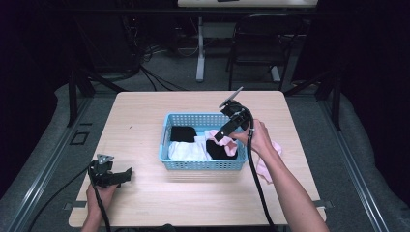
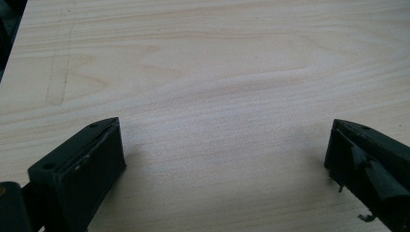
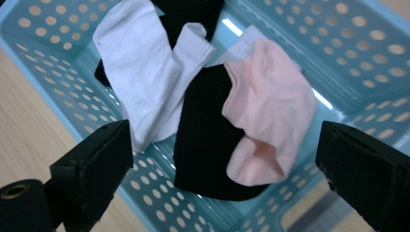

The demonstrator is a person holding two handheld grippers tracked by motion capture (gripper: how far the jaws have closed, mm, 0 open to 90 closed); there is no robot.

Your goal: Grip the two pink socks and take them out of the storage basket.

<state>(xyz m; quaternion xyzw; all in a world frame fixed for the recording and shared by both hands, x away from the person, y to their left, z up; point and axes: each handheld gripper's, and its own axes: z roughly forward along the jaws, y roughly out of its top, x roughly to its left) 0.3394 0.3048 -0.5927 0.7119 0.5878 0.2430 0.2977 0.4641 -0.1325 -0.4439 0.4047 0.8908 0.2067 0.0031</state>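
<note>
A light blue plastic basket [image 1: 203, 164] stands in the middle of the wooden table [image 1: 145, 116]. Inside lie a white sock [image 1: 186, 151], a black sock [image 1: 183, 133], another black sock [image 1: 220, 151] and a pink sock [image 1: 212, 135]. My right gripper [image 1: 218, 138] hangs open just above the basket's right half, tilted down. In the right gripper view its wide-apart jaws frame the pink sock [image 3: 270, 111], which lies on a black sock [image 3: 203, 130] beside the white sock [image 3: 145, 67]. My left gripper [image 1: 126, 175] rests open near the table's front left, over bare wood [image 2: 217, 72].
Another pink piece of cloth [image 1: 265, 166] lies on the table right of the basket, partly under the person's right hand and forearm. Beyond the table's far edge stand a chair [image 1: 261, 43] and a desk leg [image 1: 200, 48] with cables on the floor.
</note>
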